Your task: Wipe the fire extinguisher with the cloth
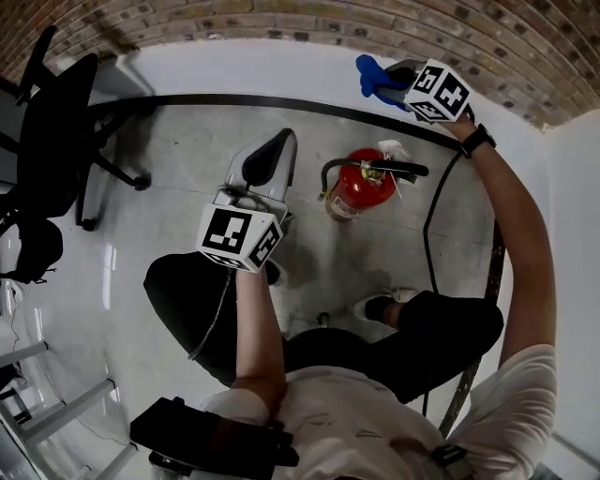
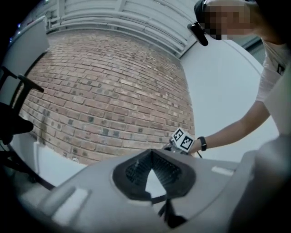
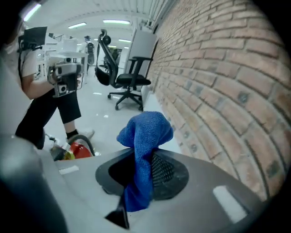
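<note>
A red fire extinguisher with a black hose and handle stands on the grey floor between my two grippers; it also shows low at the left in the right gripper view. My right gripper is held high near the brick wall, shut on a blue cloth that bunches up above the jaws and hangs down between them. The cloth sticks out to the left of that gripper. My left gripper hovers left of the extinguisher, apart from it, its tips together with nothing held.
A black office chair stands at the far left. A brick wall with a white base and a black strip runs along the far side. A black cable hangs from the right gripper. The person's shoe is just behind the extinguisher.
</note>
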